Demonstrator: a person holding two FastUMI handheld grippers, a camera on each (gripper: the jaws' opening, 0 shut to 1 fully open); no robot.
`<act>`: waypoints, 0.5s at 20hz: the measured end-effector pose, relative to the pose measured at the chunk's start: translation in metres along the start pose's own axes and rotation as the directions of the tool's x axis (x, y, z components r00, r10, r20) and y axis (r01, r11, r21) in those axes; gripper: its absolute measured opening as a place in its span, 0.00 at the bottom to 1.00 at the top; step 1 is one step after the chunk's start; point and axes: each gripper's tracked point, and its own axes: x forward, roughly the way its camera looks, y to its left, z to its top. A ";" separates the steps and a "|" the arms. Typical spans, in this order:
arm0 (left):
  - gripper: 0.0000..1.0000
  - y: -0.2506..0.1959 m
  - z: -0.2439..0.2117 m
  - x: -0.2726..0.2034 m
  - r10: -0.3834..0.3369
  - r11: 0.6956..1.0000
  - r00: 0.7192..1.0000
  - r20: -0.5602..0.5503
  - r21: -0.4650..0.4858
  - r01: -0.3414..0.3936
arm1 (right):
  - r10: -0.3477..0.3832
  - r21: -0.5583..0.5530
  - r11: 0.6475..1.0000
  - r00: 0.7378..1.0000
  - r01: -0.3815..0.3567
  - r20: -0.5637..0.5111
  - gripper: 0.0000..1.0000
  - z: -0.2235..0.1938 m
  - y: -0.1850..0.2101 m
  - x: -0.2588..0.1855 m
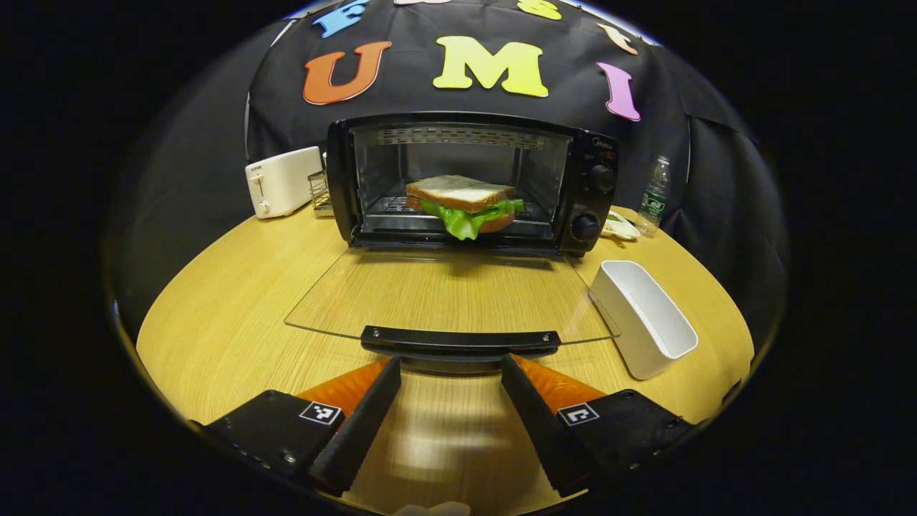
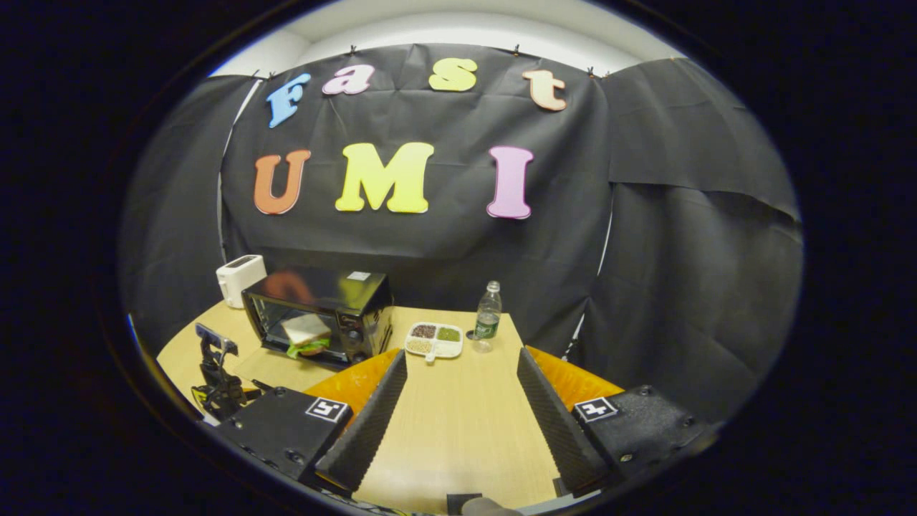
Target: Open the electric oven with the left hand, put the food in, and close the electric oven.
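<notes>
While unreadable the oven point(image 1: 473, 179) logo — sandwich point(image 1: 464, 204) inside, door point(image 1: 444, 294) down.

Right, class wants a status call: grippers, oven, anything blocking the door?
Left gripper open, just short of the door handle. Right gripper open, holding nothing. Sandwich inside oven, glass door down flat. White tray beside the door, not blocking.

Sandwich point(image 1: 464, 206) sits in the oven point(image 1: 473, 183) ahead of the left gripper point(image 1: 450, 394) (door point(image 1: 448, 297) flat between them), tray point(image 1: 642, 315) right.
</notes>
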 end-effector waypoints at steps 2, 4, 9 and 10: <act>0.93 -0.002 0.001 0.001 -0.005 1.000 1.000 -0.013 -0.009 0.005 | 0.005 -0.003 1.000 1.000 -0.005 -0.001 0.98 0.001 0.001 0.002; 0.94 -0.002 0.003 0.000 -0.009 1.000 1.000 -0.021 -0.008 0.009 | 0.010 -0.004 1.000 1.000 -0.010 0.000 0.98 0.003 0.002 0.004; 0.94 -0.003 0.022 -0.010 -0.004 1.000 1.000 -0.005 -0.011 0.004 | 0.022 0.010 1.000 1.000 -0.022 0.021 0.98 0.017 0.004 0.009; 0.94 -0.004 0.027 -0.012 -0.008 1.000 1.000 -0.002 -0.018 0.008 | 0.025 0.009 1.000 0.999 -0.026 0.026 0.98 0.020 0.005 0.009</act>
